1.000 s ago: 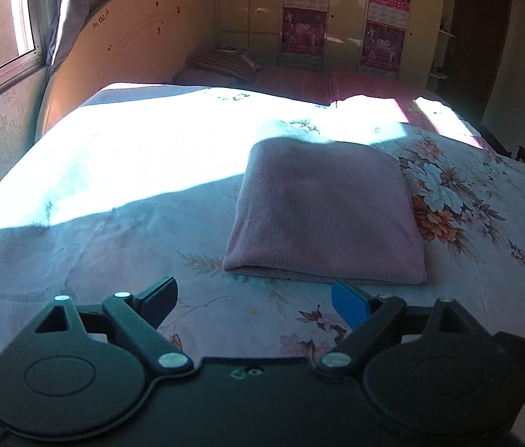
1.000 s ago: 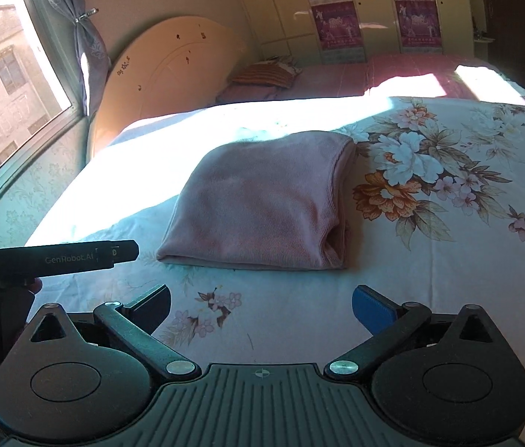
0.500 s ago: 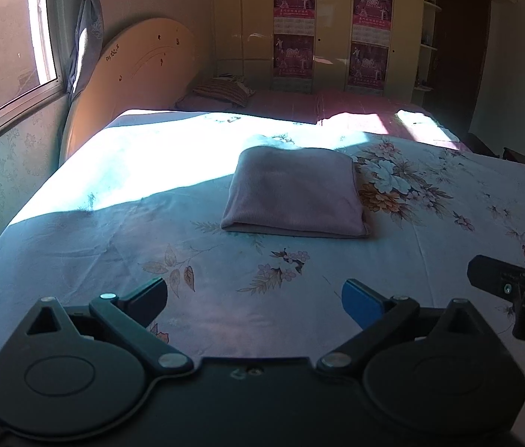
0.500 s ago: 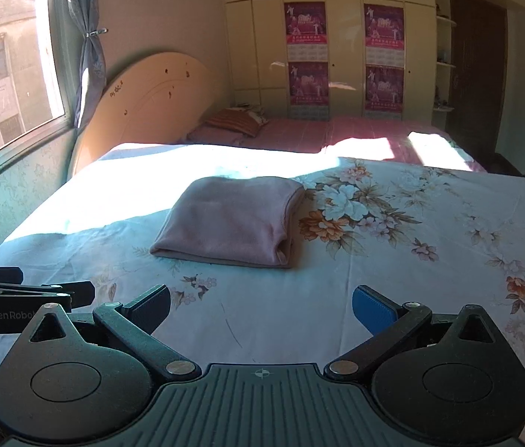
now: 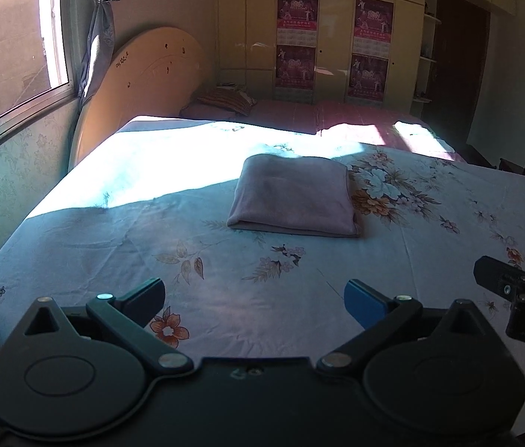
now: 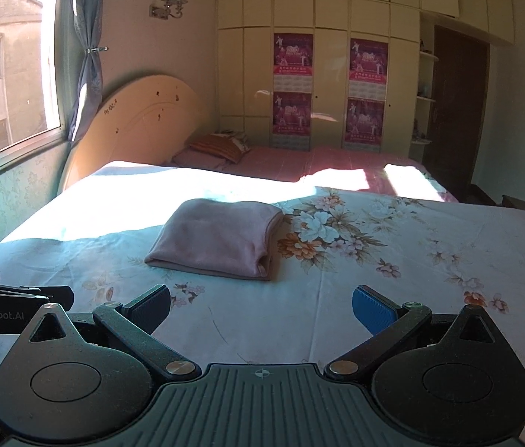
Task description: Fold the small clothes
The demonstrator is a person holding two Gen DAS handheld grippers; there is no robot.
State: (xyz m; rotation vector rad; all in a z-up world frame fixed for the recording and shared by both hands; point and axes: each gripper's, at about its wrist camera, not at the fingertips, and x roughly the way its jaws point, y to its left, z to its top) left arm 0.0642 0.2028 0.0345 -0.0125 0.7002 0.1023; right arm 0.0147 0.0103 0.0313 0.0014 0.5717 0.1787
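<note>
This is a bedroom in a home. A big bed (image 6: 393, 298) with a flowery sheet fills the room. At 11 o'clock stands a round wooden headboard (image 6: 139, 119) with a striped pillow (image 6: 218, 145) near it. At 9 o'clock is a window (image 6: 5, 74) with a curtain (image 6: 83, 56). At 12 o'clock are tall cupboards (image 6: 333, 18) with pink posters (image 6: 292, 56).

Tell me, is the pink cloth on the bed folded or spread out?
Folded. The cloth lies as a neat thick rectangle on the bed, with stacked layers showing along its near edge.
</note>
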